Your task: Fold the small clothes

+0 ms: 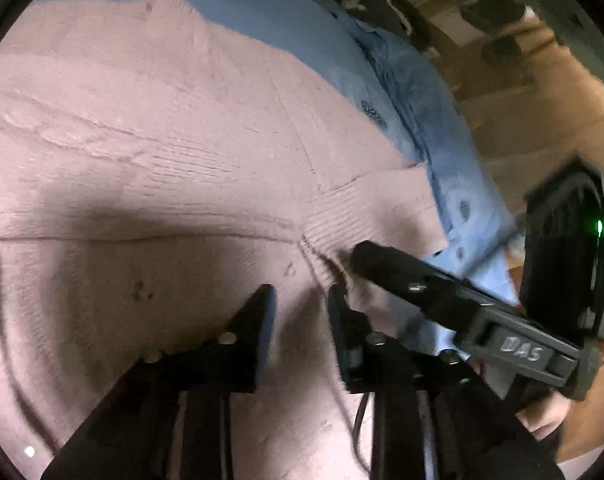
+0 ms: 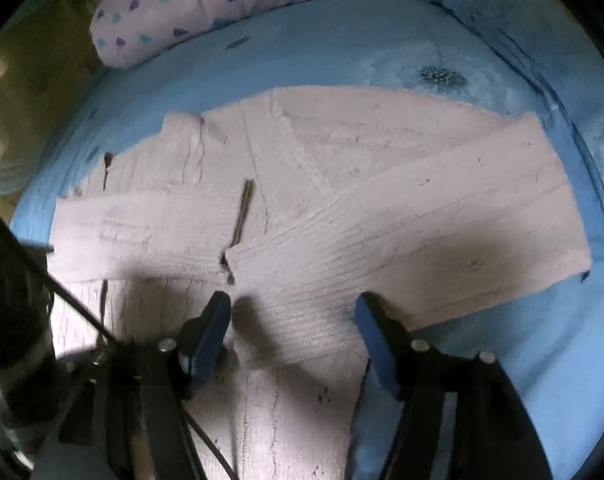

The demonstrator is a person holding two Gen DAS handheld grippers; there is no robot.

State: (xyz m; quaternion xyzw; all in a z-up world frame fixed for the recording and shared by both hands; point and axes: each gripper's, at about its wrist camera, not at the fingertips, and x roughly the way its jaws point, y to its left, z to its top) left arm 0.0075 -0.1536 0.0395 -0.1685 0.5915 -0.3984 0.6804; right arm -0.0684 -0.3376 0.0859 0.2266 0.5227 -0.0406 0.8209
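Observation:
A pink knitted sweater (image 1: 141, 128) lies flat on a blue bedsheet (image 1: 285, 20), with both sleeves folded across its body (image 2: 382, 140). My left gripper (image 1: 299, 300) hovers just above the knit beside a ribbed cuff (image 1: 366, 208). Its jaws stand a little apart with only the fabric below showing between them. My right gripper (image 2: 293, 300) stands wide open over the right sleeve (image 2: 422, 232), close to that sleeve's cuff end (image 2: 253, 264), and nothing is pinched. In the left wrist view one black finger (image 1: 382, 260) of the right gripper rests at the cuff.
A pale pillow (image 2: 221, 4) with purple and teal spots lies at the bed's far side. The blue sheet (image 2: 502, 380) surrounds the sweater. Past the bed's edge are a brown floor (image 1: 542, 100) and dark clutter. A hand (image 1: 546, 416) holds the right gripper.

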